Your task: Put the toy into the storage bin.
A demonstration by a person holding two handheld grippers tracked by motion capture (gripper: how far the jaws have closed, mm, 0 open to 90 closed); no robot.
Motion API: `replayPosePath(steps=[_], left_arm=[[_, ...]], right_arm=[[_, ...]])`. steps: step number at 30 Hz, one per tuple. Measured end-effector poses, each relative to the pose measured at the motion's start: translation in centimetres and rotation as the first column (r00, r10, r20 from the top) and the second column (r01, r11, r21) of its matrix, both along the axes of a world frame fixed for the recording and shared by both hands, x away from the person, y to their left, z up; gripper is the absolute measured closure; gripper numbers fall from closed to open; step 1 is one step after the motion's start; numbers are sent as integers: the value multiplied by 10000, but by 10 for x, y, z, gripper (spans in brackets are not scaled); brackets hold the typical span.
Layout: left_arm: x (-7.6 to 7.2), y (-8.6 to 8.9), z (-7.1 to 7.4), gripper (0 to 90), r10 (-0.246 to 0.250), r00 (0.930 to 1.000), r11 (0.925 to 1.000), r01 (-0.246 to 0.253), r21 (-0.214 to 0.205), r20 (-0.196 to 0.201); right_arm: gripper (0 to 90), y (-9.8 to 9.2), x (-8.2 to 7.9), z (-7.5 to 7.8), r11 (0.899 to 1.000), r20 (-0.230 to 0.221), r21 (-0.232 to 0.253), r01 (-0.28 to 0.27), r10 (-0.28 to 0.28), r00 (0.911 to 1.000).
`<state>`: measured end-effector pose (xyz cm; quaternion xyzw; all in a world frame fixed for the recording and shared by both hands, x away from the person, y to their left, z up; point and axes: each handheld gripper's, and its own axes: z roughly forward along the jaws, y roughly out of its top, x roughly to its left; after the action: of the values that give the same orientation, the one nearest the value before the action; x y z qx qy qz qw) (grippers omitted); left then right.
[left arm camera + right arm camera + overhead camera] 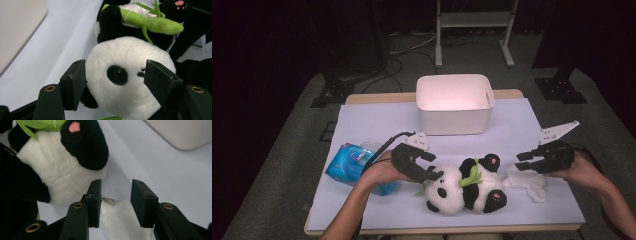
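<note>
at lower centre of the high view, plush panda [464, 190] lies on its back on the white table cover [377, 120]. left gripper [429, 172] straddles its head, jaws apart, pads not pressing. right gripper [526, 161] hangs over a white cloth [532, 182], jaws parted, gripping nothing. beyond, wet-wipes pack [349, 165] at left, white bin [454, 102] centre.

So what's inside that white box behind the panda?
The white box looks empty: its pale inner walls and far floor are bare. Its near wall hides the floor closest to the plush panda.
</note>
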<state>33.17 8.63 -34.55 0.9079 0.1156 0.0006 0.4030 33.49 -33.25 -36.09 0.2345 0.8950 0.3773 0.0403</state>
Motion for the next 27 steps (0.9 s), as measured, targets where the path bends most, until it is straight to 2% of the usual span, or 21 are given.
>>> replayPosePath(steps=[13, 15, 16, 25, 27], left_arm=[[-4, 11, -3, 275, 322, 9994, 9994, -321, -100, 127], [-6, 11, -6, 257, 403, 9990, 9991, -405, 106, 189], [-6, 12, -7, 242, 470, 9987, 9989, -471, 58, 178], [-11, 17, -14, 188, 688, 9973, 9976, -689, 27, 248], [-12, 20, -17, 171, 877, 9958, 9961, -878, 10, 268]], right_arm=[[488, 31, 9, 20, 9963, 166, 52, -863, 862, 9961], [476, 35, 11, 23, 9953, 153, -10, -970, 970, 9952], [467, 38, 13, 24, 9946, 188, -21, -1038, 1038, 9944], [381, 57, 25, 38, 9909, 229, -131, -1339, 1342, 9907], [368, 61, 28, 40, 9897, 273, -184, -1420, 1425, 9894]])
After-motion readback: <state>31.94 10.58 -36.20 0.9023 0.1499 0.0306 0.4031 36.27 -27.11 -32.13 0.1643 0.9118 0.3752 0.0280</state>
